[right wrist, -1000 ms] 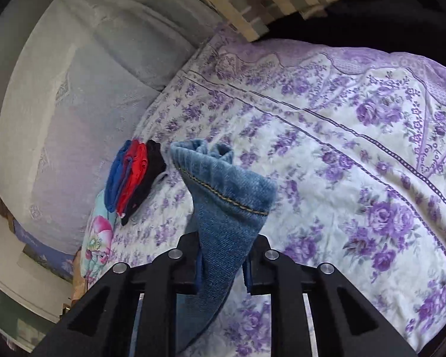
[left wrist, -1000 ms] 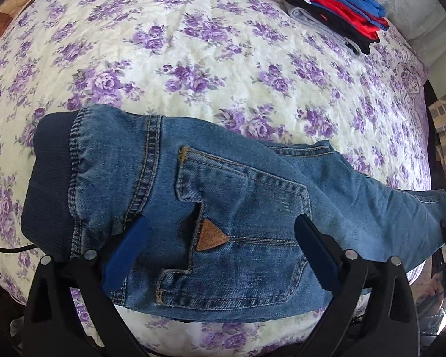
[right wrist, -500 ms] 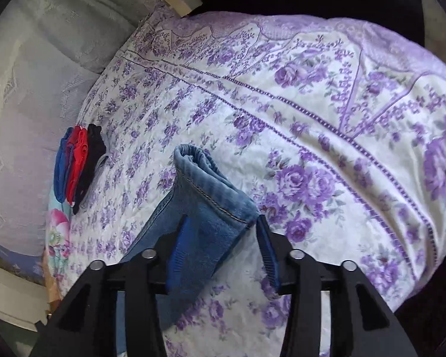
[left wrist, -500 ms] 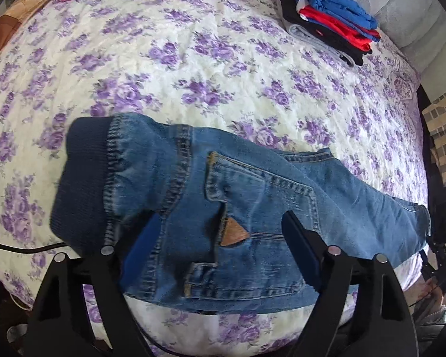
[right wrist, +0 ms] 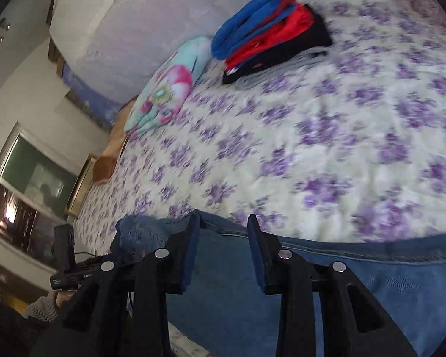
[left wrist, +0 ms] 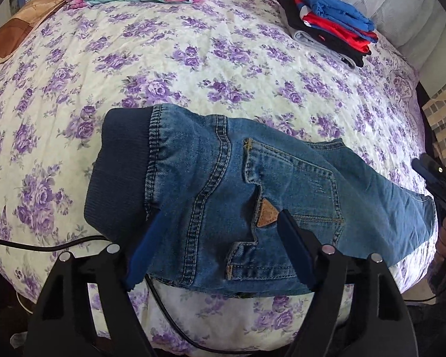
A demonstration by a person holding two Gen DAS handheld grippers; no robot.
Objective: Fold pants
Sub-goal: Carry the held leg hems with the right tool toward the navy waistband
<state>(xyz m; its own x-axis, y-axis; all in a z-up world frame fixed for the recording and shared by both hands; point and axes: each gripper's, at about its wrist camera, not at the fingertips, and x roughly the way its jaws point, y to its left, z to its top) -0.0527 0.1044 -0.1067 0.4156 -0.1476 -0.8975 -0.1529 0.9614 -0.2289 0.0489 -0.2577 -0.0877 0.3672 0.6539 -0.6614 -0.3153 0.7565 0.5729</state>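
My left gripper hovers over the denim pants lying flat on the purple-flowered bedspread, its jaws apart and just narrowing, pads astride the back pocket without pinching. My right gripper, jaws apart after just narrowing, holds nothing above the pant leg. Folded clothes sit well apart.

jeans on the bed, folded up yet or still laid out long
Laid out long: the jeans lie lengthwise on the bedspread, waistband and hem far apart.
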